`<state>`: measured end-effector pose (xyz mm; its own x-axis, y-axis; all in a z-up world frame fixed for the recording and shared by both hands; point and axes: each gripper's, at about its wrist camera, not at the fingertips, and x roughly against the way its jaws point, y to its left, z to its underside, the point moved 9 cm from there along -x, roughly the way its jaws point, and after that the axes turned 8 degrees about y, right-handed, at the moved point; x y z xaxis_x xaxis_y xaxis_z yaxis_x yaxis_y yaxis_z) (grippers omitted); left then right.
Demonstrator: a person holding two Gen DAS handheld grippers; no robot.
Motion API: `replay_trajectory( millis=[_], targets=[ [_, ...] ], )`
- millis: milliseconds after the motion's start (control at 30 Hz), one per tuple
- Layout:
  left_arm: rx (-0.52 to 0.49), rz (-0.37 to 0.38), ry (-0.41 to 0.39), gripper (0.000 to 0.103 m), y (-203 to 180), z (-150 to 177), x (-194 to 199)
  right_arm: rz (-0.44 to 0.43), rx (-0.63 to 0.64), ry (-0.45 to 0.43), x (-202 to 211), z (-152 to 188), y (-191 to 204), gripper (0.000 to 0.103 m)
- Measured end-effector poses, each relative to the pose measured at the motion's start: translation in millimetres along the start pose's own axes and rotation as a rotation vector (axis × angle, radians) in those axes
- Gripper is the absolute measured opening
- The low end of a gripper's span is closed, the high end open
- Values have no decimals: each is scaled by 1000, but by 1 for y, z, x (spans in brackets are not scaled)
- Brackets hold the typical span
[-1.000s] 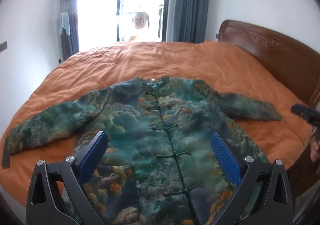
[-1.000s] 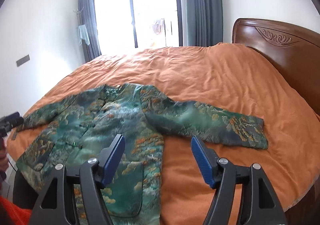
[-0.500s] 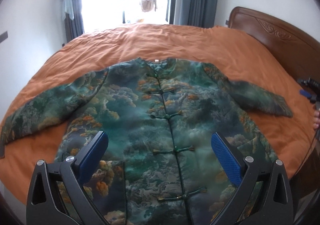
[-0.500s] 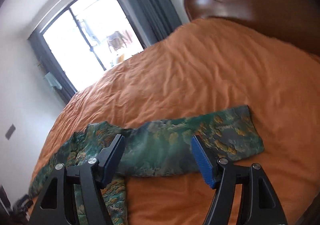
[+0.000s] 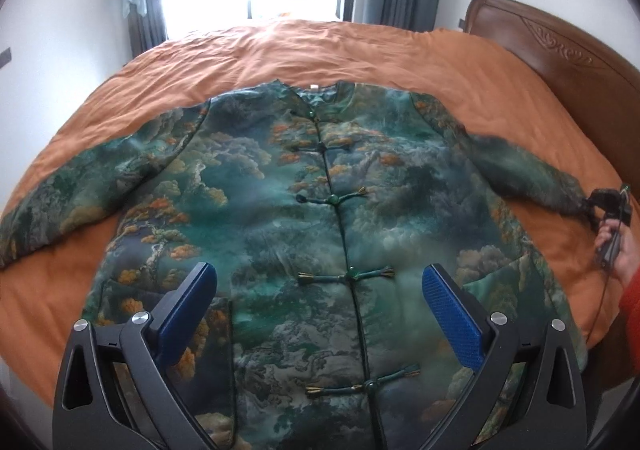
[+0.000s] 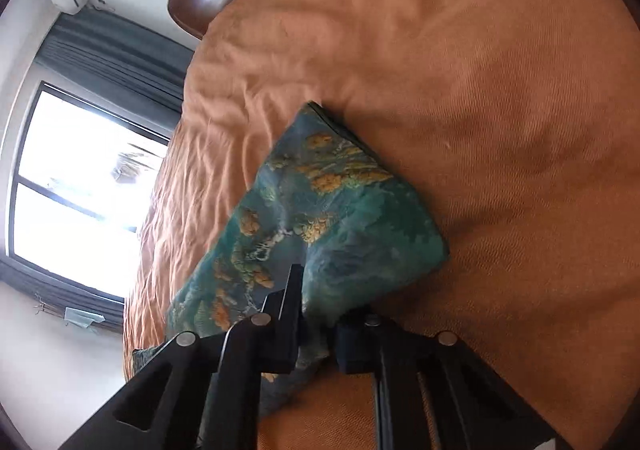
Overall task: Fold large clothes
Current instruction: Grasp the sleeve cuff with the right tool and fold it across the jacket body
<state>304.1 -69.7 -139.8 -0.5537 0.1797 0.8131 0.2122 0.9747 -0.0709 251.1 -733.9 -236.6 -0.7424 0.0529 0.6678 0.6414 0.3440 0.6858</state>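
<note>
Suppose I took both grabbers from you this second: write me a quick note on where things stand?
Right gripper: jaws have just closed on the cuff of the jacket's sleeve.
Left gripper: open, empty, above the jacket's lower front.
The jacket lies flat, buttoned, face up on the orange bed, both sleeves spread out.
Done: sleeve gripped. Nothing folded yet.
Left: probably bring that sleeve over the chest, then the other sleeve, then the body.

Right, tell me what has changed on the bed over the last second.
The right gripper swung out to the jacket's right sleeve, rolled, and its jaws have just been closing; they are now shut on the cuff. The left gripper dropped lower over the jacket, open and empty. The jacket's body stayed flat and buttoned on the orange bedspread.
</note>
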Motion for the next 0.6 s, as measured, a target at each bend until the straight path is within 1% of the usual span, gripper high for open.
replay_trajectory(
  millis=[33,67,133,167,233,267,367,467,533,600],
  targets=[
    [-1,-6,-5,102,2,0,1,-2,32,-29,11,-1,5,11],
    [-1,-11,-11,102,3,1,2,32,52,-41,17,0,4,11],
    [9,-8,-13,102,6,2,1,91,52,-3,15,8,-4,11],
    [16,-2,-7,102,7,3,-1,109,60,2,17,11,-3,11],
    [33,9,5,102,9,5,-2,121,125,-44,32,14,14,11],
    [40,13,2,102,11,6,-1,113,176,-78,43,15,31,11],
    [42,7,-24,102,17,7,7,36,374,-160,83,34,112,11],
    [71,5,-35,102,27,7,8,-73,602,-204,116,76,209,10],
    [110,21,-30,102,35,9,6,-150,756,-194,126,121,277,10],
    [150,39,-29,102,42,12,6,-207,853,-147,120,167,328,10]
  ],
)
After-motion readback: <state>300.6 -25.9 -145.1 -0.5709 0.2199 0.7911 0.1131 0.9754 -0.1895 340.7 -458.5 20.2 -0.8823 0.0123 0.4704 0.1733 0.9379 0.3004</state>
